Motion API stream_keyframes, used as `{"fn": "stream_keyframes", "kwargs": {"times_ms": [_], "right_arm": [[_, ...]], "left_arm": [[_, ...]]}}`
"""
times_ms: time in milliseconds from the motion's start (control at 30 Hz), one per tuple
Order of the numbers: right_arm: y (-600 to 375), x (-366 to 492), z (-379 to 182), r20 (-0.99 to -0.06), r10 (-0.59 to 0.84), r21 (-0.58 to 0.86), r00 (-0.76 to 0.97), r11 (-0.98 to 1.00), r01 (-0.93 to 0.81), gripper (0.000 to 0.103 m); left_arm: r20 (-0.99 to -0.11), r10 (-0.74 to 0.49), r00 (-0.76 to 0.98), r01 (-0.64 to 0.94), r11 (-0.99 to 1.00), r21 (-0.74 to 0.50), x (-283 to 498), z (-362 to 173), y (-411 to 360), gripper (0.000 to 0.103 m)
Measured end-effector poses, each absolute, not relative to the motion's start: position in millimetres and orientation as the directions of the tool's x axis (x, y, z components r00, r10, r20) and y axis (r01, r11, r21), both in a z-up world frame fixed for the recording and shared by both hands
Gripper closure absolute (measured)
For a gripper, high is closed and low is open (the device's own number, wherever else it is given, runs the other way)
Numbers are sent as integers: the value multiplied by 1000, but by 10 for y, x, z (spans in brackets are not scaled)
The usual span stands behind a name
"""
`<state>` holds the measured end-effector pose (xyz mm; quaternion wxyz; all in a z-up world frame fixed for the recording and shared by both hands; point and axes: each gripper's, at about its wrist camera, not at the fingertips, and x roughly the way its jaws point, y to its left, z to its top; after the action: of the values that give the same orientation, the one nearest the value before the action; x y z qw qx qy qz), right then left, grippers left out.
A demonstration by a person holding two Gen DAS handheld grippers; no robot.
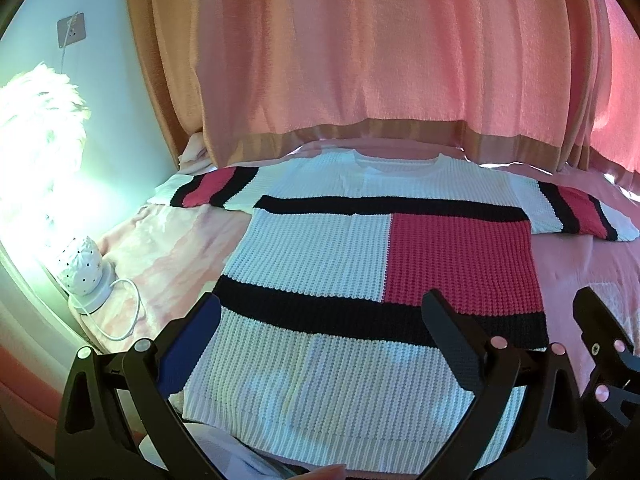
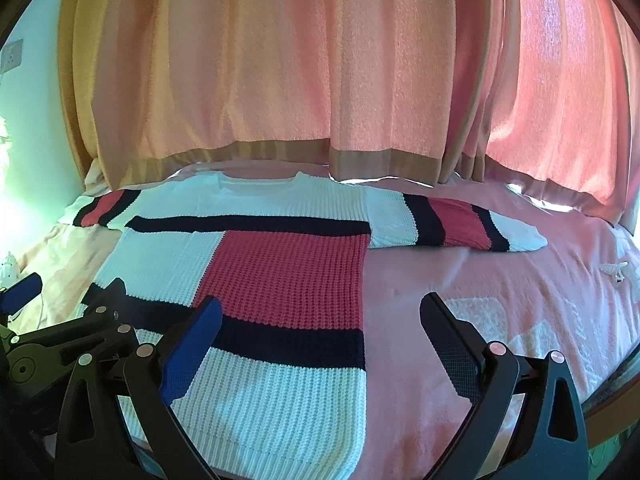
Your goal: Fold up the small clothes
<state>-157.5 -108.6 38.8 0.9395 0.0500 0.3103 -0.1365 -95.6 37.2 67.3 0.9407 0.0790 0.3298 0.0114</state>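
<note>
A knitted sweater (image 1: 320,248) in white, black and red blocks lies flat on the bed, hem toward me, collar toward the curtain, both sleeves spread out sideways. It also shows in the right wrist view (image 2: 256,272). My left gripper (image 1: 320,320) is open and empty, hovering above the lower body of the sweater. My right gripper (image 2: 320,320) is open and empty, over the sweater's right side edge near the hem. The right gripper's fingers (image 1: 600,320) show at the right edge of the left wrist view.
The bed has a pink blanket (image 2: 500,280). A pink curtain (image 1: 360,60) hangs behind the bed. A white lamp base (image 1: 86,276) with a cable stands at the left by the wall. A small white object (image 2: 616,270) lies on the blanket at right.
</note>
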Motion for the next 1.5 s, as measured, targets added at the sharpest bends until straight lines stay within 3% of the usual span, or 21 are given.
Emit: {"fn": "stream_keyframes", "kwargs": {"times_ms": [1167, 1400, 1467, 1500], "right_arm": [[-1318, -1591, 335, -574, -194, 56, 796, 960, 275, 5], [-2952, -1591, 187, -596, -100, 371, 797, 846, 384, 5], [-3618, -1571, 18, -555, 30, 610, 831, 694, 383, 6], [-3843, -1546, -50, -535, 60, 664, 843, 647, 375, 9]], "left_arm": [[-624, 69, 779, 46, 985, 167, -879, 614, 320, 5], [-625, -7, 781, 80, 993, 88, -547, 604, 229, 5], [-617, -29, 786, 87, 994, 64, -405, 582, 155, 5], [-614, -38, 788, 91, 994, 55, -342, 566, 113, 5]]}}
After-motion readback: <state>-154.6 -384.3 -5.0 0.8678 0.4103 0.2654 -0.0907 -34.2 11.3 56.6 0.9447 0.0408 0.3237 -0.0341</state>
